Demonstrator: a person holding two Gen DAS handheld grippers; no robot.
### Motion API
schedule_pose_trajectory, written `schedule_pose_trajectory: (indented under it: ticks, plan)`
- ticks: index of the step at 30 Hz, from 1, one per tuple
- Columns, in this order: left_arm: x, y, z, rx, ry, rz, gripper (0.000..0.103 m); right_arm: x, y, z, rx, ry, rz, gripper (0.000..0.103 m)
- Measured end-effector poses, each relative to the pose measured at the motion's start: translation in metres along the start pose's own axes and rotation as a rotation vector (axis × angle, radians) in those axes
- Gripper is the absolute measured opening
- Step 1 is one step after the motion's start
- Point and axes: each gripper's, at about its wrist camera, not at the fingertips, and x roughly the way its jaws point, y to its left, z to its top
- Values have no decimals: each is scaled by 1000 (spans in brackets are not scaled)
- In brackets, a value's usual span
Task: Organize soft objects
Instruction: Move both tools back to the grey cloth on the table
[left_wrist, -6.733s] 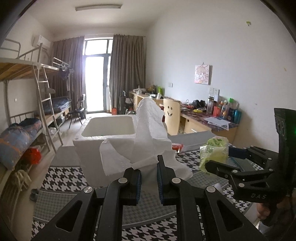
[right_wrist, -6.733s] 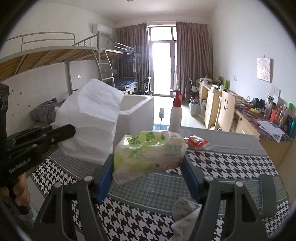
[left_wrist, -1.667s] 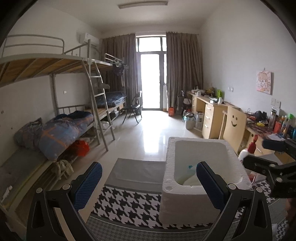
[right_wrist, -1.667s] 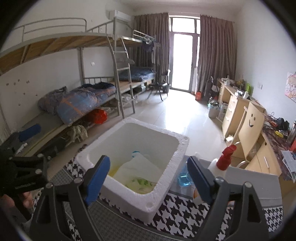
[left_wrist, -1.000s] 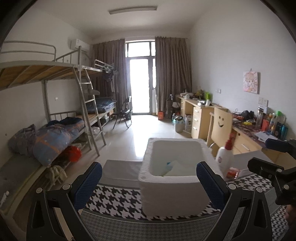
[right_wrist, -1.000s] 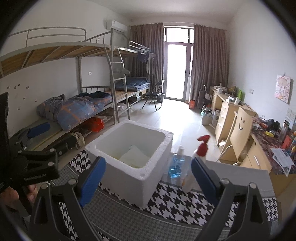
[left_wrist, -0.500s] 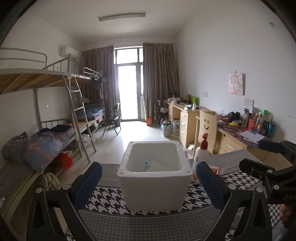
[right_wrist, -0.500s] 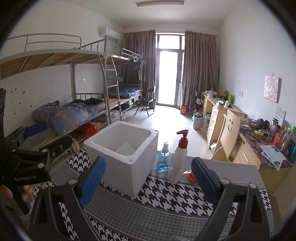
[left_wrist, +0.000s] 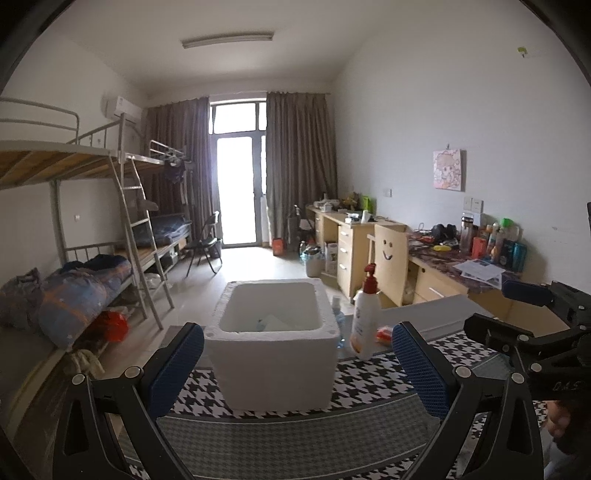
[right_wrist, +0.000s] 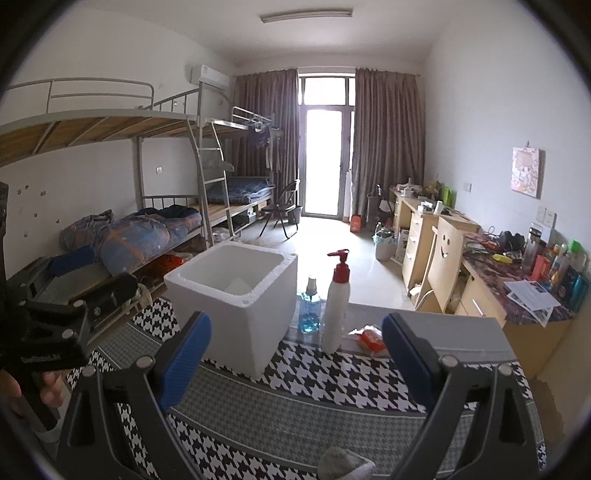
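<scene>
A white foam box (left_wrist: 275, 354) (right_wrist: 236, 302) stands on the houndstooth tablecloth (left_wrist: 369, 380) (right_wrist: 314, 373). Inside it, a white soft bundle (left_wrist: 271, 322) (right_wrist: 238, 285) shows just above the rim. My left gripper (left_wrist: 297, 363) is open and empty, held back from the box's near side. My right gripper (right_wrist: 295, 354) is also open and empty, nearer than the box and the bottles. A grey-white cloth (right_wrist: 343, 464) lies at the table's front edge, below the right gripper. A small red-and-white packet (right_wrist: 371, 338) (left_wrist: 384, 334) lies right of the bottles.
A white pump bottle with a red top (right_wrist: 337, 302) (left_wrist: 365, 314) and a blue spray bottle (right_wrist: 309, 308) stand right of the box. Bunk beds (right_wrist: 129, 206) line the left wall, desks (right_wrist: 480, 280) the right. A hand (right_wrist: 48, 387) holds the left gripper.
Both grippers, earlier shut on a white bundle and a green tissue pack, are now open and empty. Over the last second both have drawn back from the box, which looks smaller.
</scene>
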Motion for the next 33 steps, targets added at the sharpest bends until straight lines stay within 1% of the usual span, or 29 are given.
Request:
schedule_pose_trajectory:
  ticks: [5,12,21,29,33]
  plan:
    - [-1,-5,-7,-7,11,-22,102,-8,-2,-8,3,-10,-25,96]
    - [-8,-13,-16,-12,6,-46,102,-20,-10,-17,23,-20,-47,96]
    - [-16,-23,-22,-6,-6,-77,102,-31,-11,-28,15,-28,-86,96]
    - [-12,-30,-35,-18,10,-111,102,-39,-17,-40,33,-25,-122,96]
    - [-11,-32,-39,-27,6,-124,102,-44,-20,-49,45,-24,-142,96]
